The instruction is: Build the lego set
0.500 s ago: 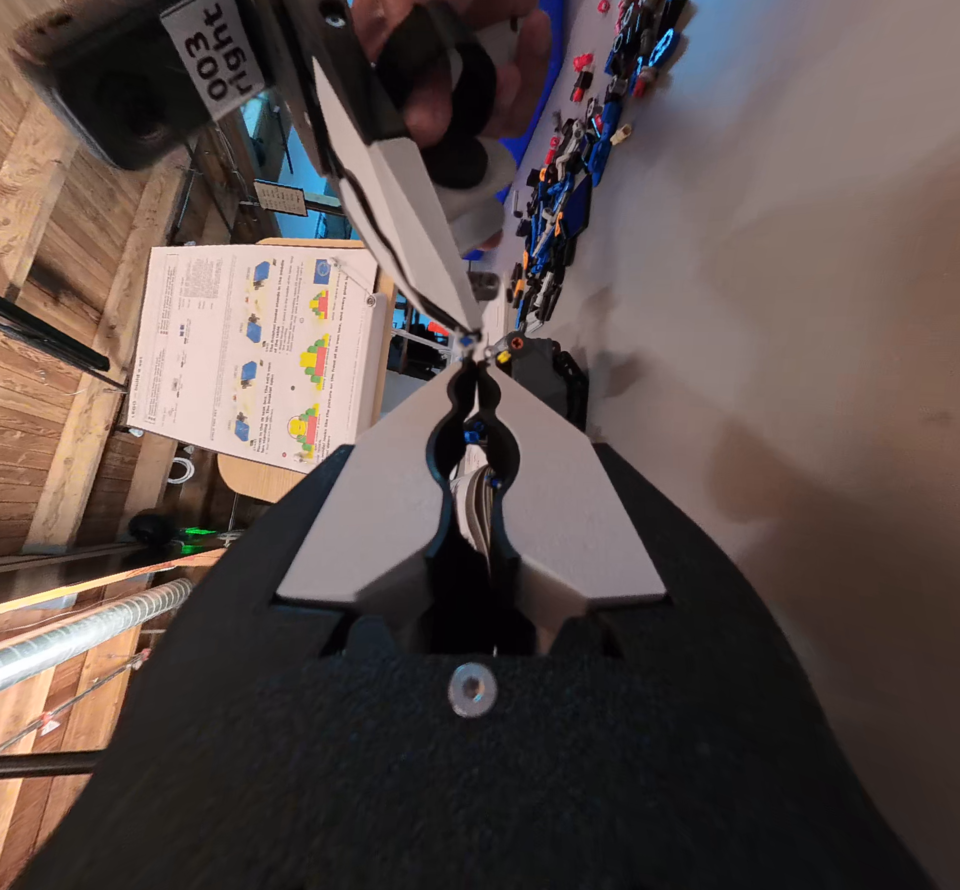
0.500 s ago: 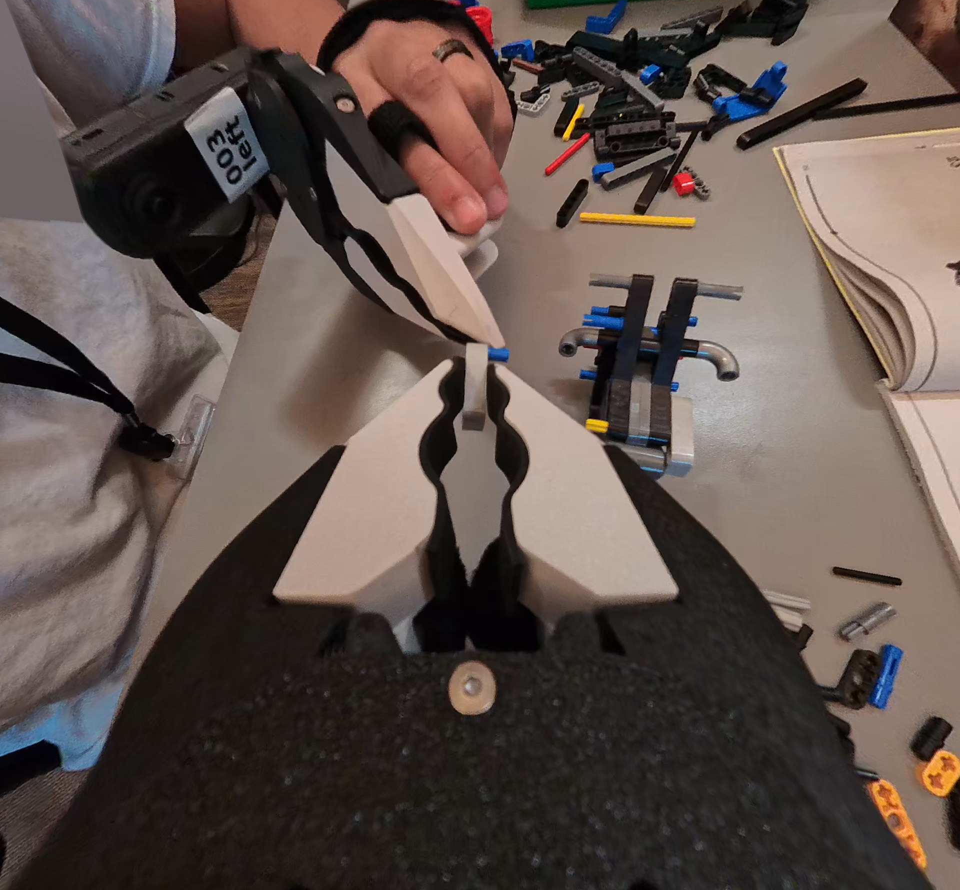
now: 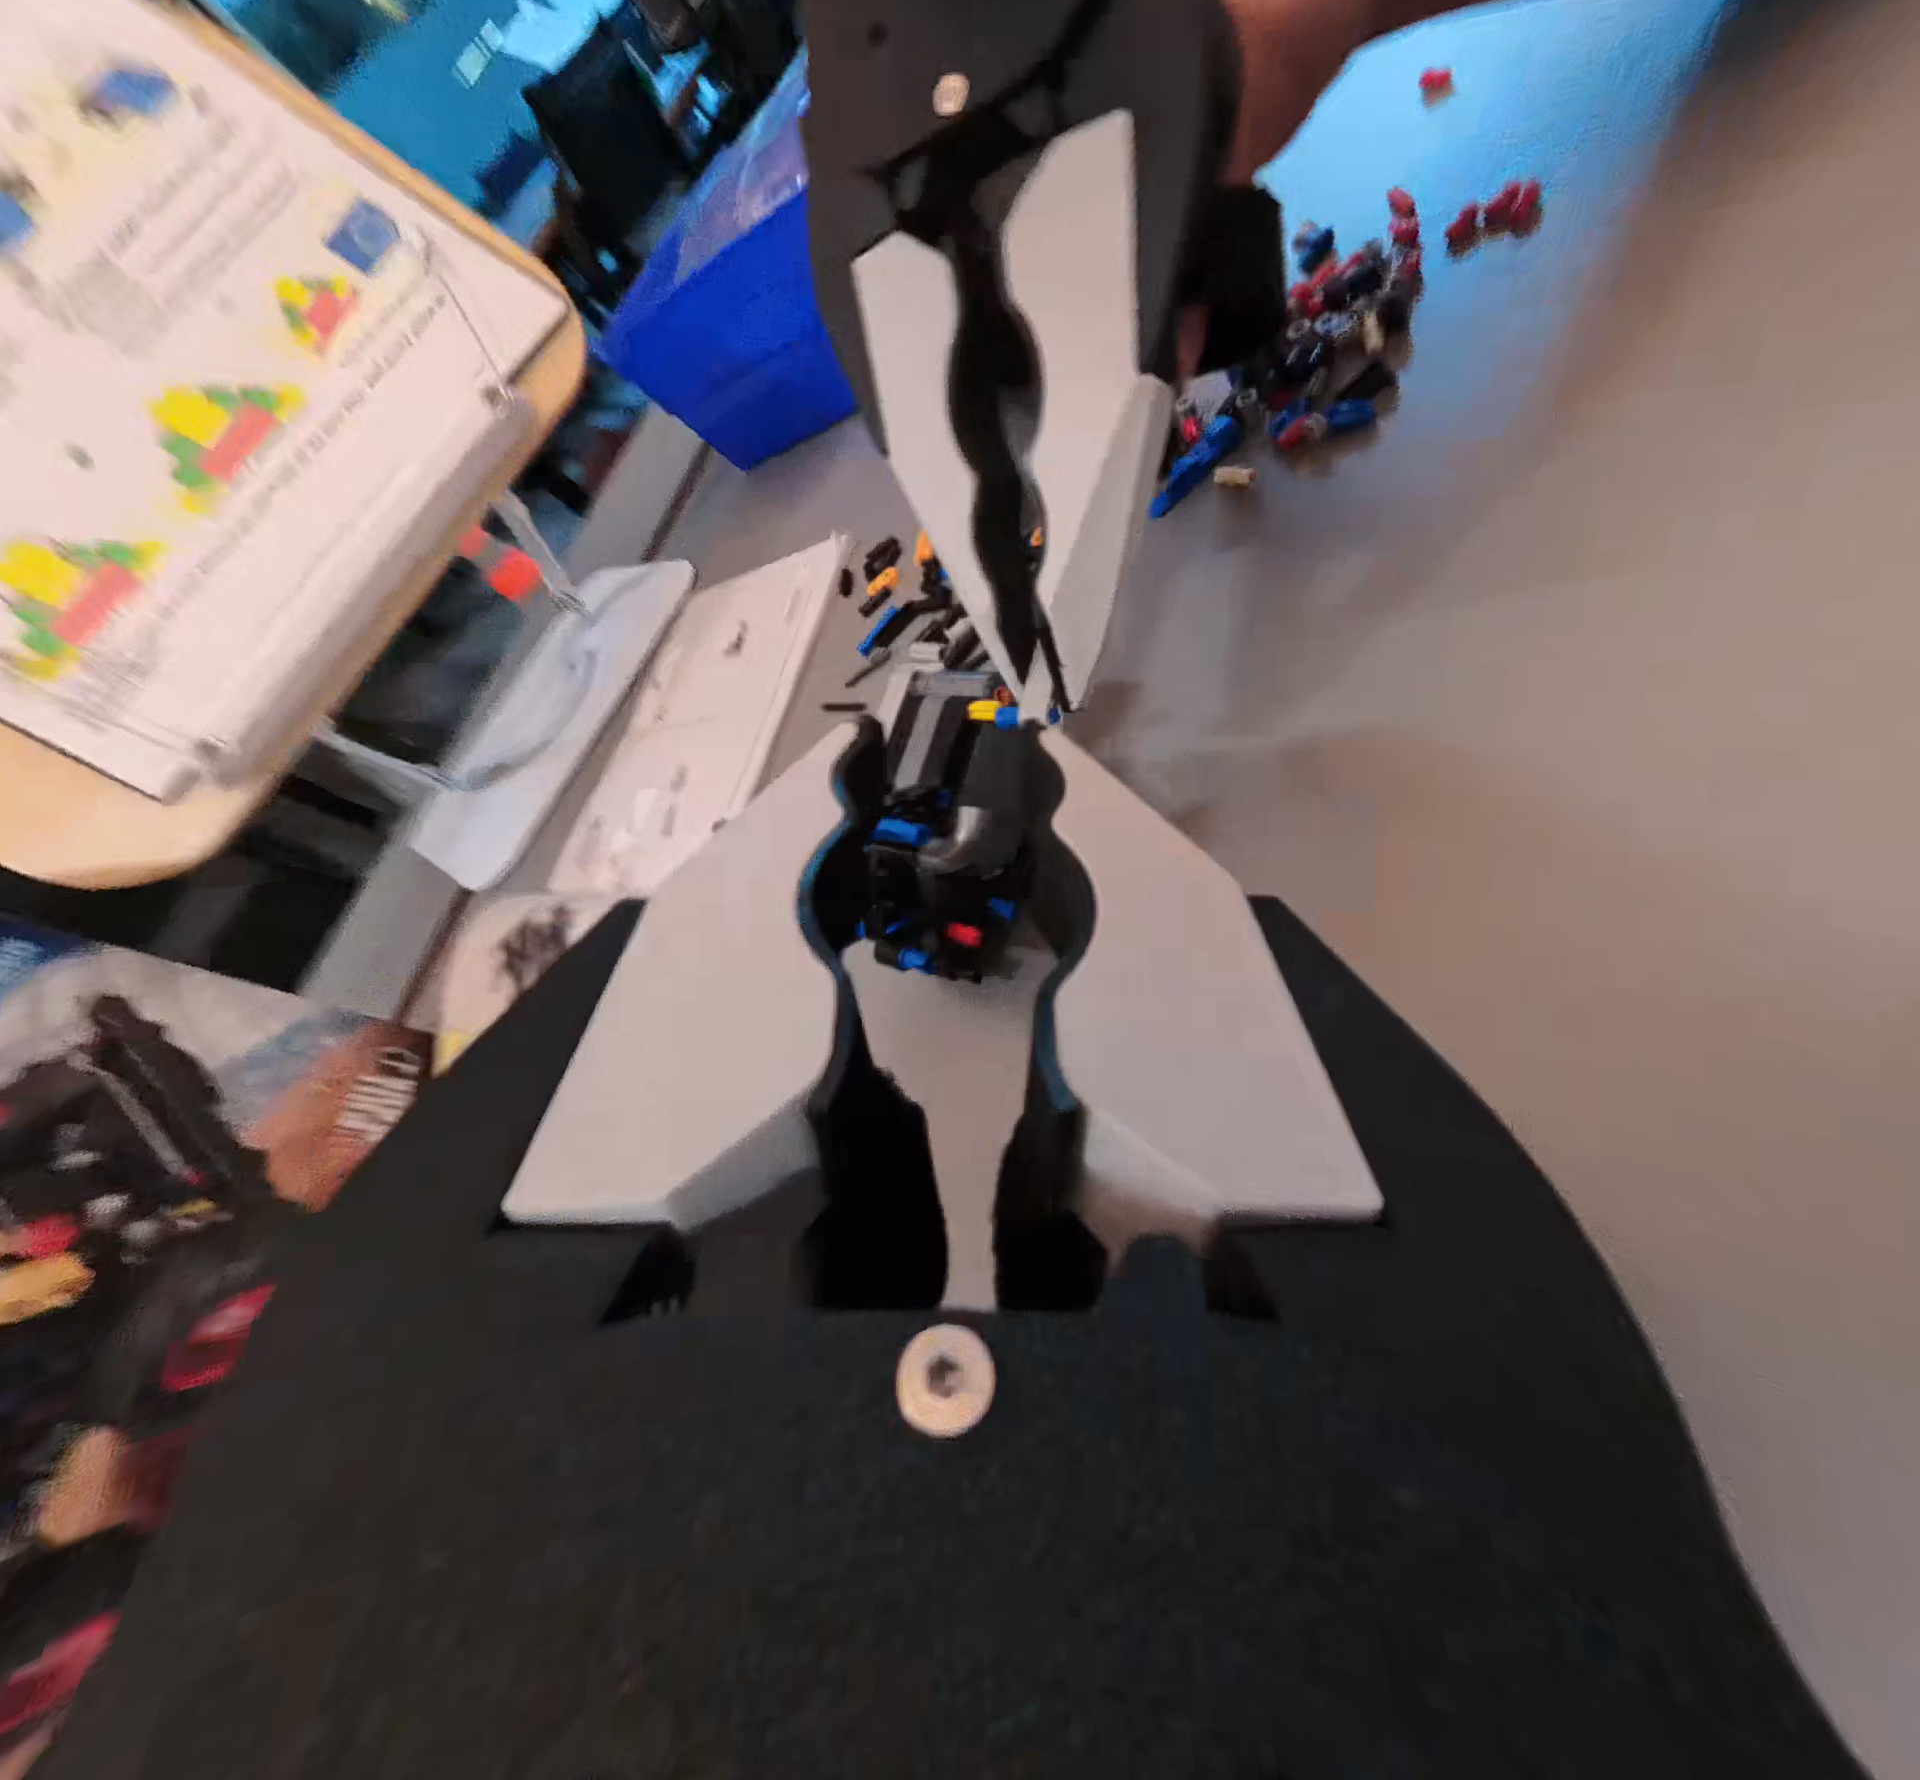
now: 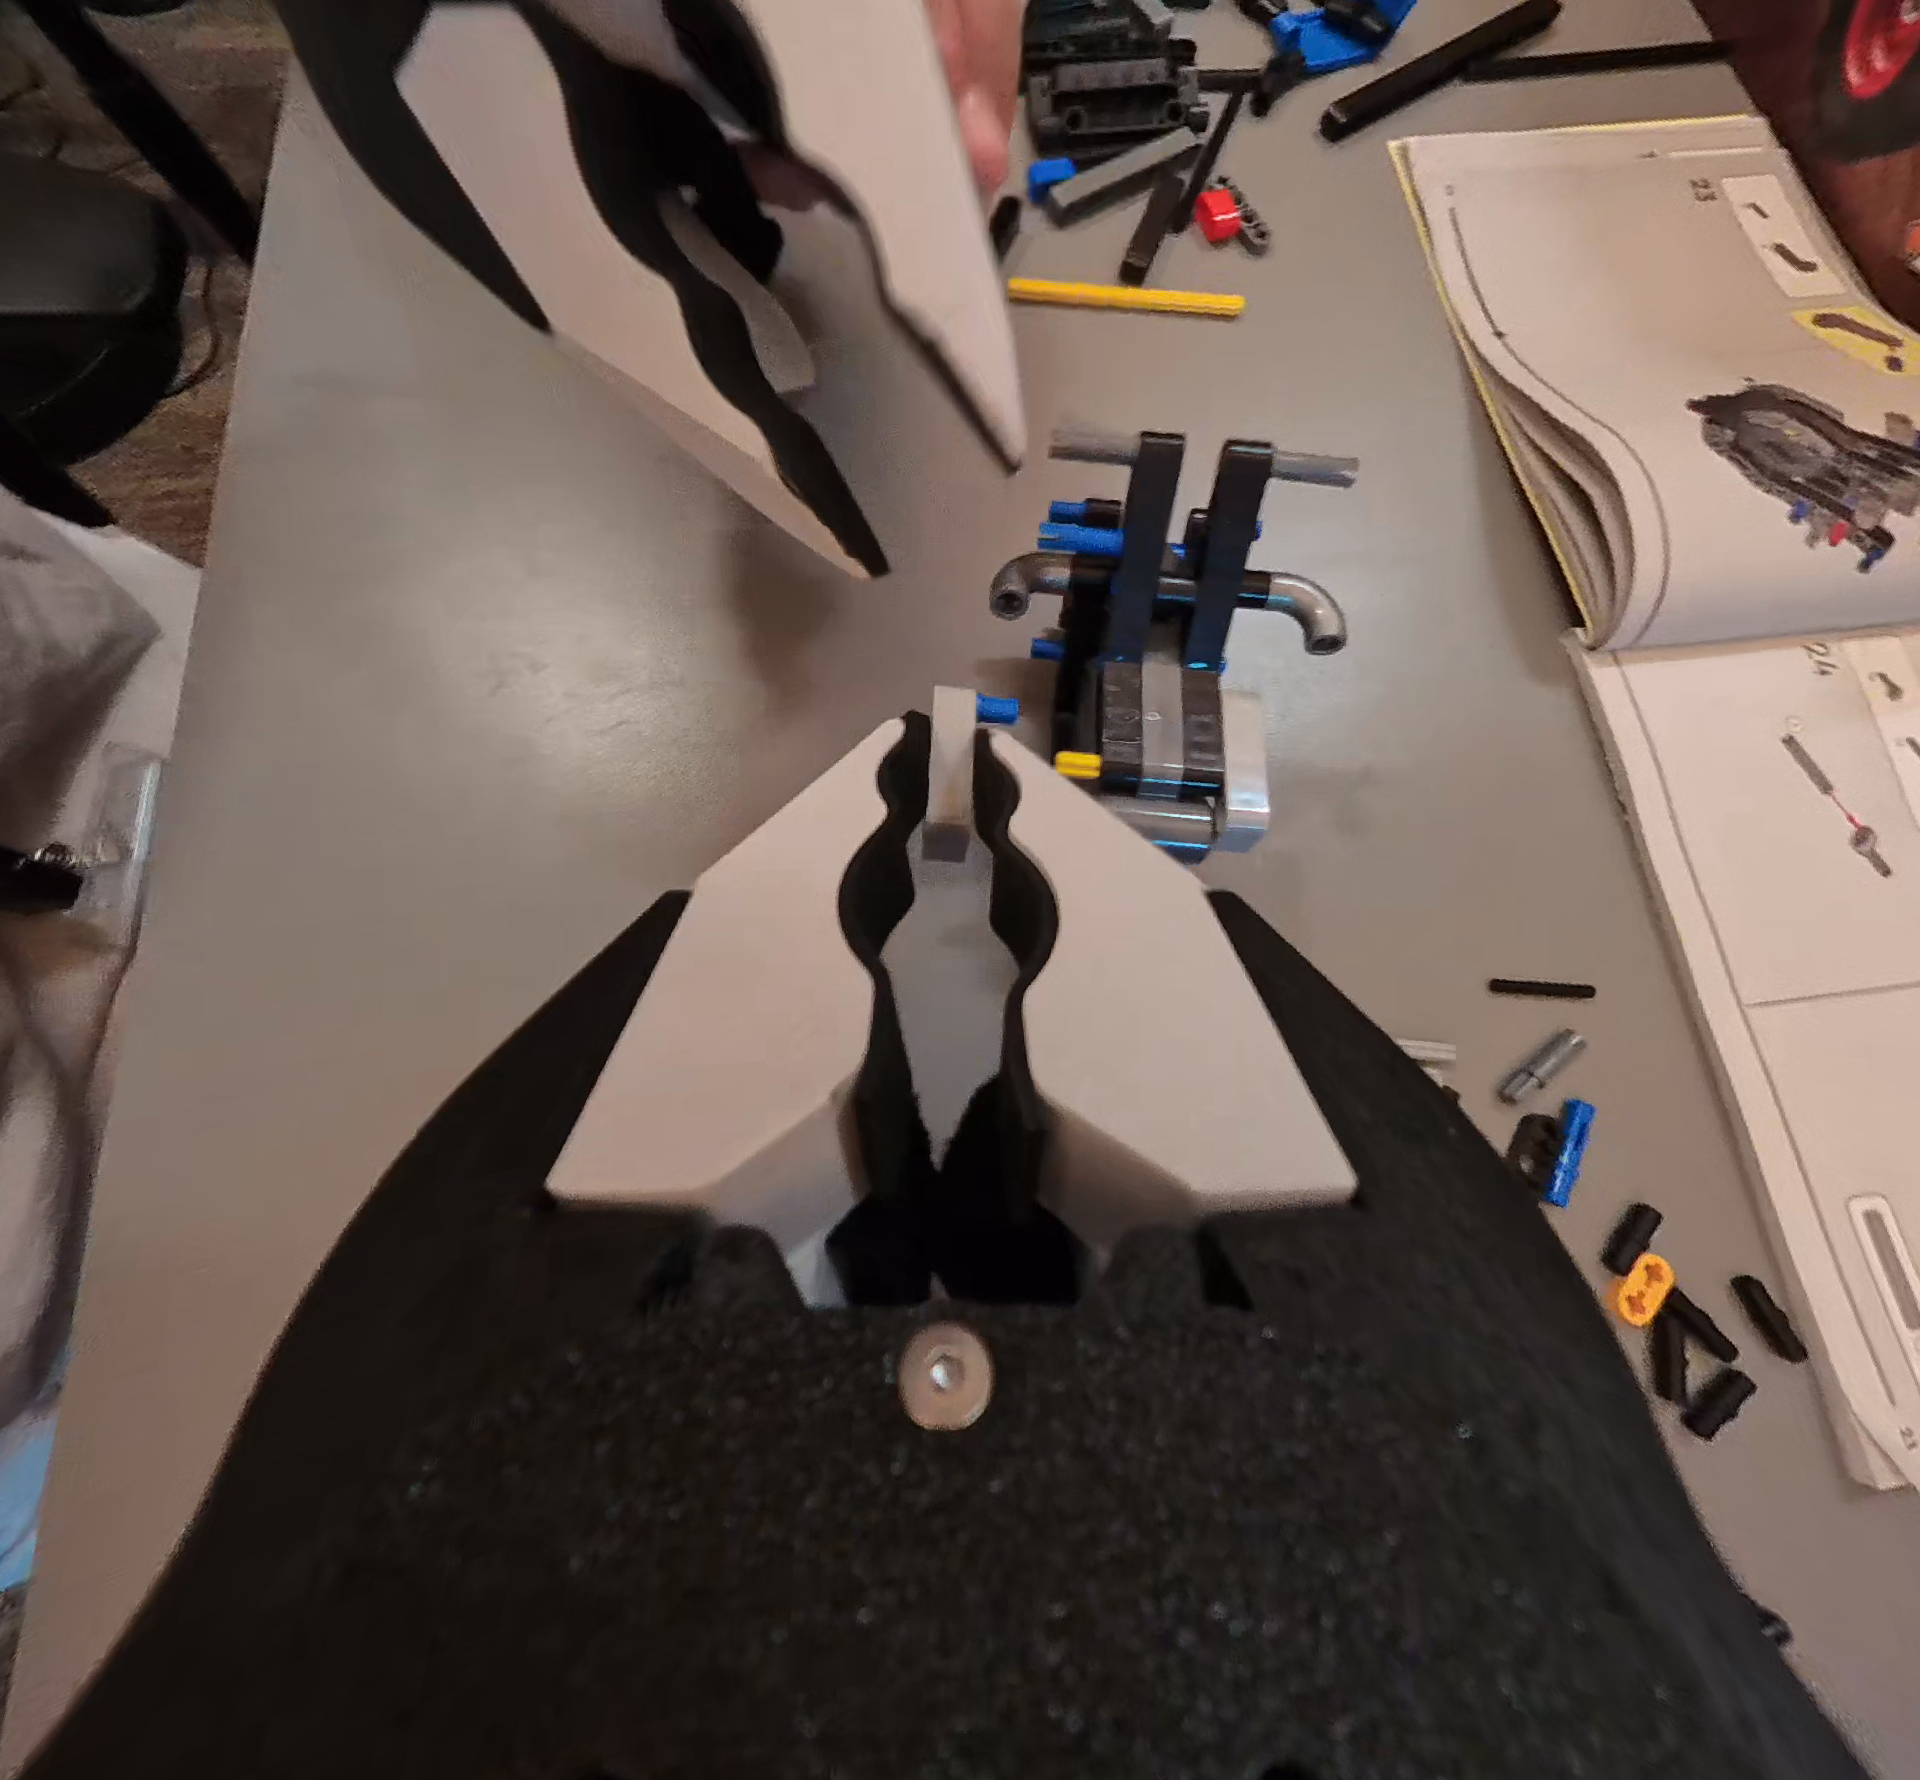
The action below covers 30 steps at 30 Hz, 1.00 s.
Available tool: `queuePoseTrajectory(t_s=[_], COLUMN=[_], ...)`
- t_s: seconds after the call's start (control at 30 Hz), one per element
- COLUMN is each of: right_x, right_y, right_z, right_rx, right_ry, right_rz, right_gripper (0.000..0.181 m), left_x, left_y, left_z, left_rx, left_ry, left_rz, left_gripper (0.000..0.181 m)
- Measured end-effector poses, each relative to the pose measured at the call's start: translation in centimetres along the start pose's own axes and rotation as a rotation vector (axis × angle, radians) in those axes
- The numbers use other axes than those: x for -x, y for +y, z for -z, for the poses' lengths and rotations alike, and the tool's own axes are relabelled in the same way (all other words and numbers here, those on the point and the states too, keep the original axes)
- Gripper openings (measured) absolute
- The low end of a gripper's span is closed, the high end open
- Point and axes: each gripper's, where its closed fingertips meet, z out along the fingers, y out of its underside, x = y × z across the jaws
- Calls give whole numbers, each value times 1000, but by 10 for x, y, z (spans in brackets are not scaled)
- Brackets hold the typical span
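my right gripper is clamped on a small grey beam with a blue pin, frame centre. my left gripper, upper left, is spread and empty. the beam looks light, stiff and slick; i'd grip its flat sides. the half-built model sits just right.

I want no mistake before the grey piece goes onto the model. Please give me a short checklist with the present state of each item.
1. Right tool grips the grey beam: ok, shut on it near the tips.
2. Blue pin sits in the beam's top end: ok, it sticks out toward the model.
3. Left tool is free: ok, open and empty, above the table.
4. Partly built model stands ready: ok, on the table just right of the beam.
5. Pin lines up with a hole in the model: cannot tell.
6. Instruction booklet is open: ok.
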Motion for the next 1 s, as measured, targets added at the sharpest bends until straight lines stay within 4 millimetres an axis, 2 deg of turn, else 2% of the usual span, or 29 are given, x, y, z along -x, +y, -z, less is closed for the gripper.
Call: queuePoseTrajectory(t_s=[0.07,0.17,0.2,0.27,0.33,0.37,0.4,0.5,0.53,0.63,0.7,0.77,0.93,1.0], right_x=[-4,-1,-1,2,4,6,6,3,2,6,11,14,10,12], right_y=[-4,-3,-4,-4,-4,-5,-7,-11,-14,-22,-25,-29,-31,-31], right_z=[1,-1,-2,-5,-7,-6,-4,3,6,11,11,10,12,13], right_rx=[-14,8,9,19,18,8,-10,-56,-86,-140,-153,-176,-194,-200], right_ry=[38,45,53,58,52,35,28,23,20,-12,-31,-38,-54,-90], right_rz=[-8,-3,6,14,33,39,40,60,55,46,58,49,-27,-58], right_gripper=[7,7,7,7,7,7,7,7,7,7,7,7,7,7], left_x=[7,11,11,17,11,6,4,-5,-8,-11,-16,-10,1,-2], left_y=[-1,4,10,20,18,13,7,-4,-3,8,4,-3,-8,-10], left_z=[3,2,-1,-11,-17,-17,-17,-10,-9,-12,-13,-14,-14,-13], left_rx=[25,108,150,193,187,173,150,102,105,139,95,34,-13,-32], left_ry=[111,266,303,319,393,435,445,470,460,362,317,217,-12,-80], left_rz=[152,258,246,156,116,100,78,22,-1,-122,-171,-239,-453,-578], left_gripper=[40,82,89,88,80,68,67,41,42,39,26,13,15,7])
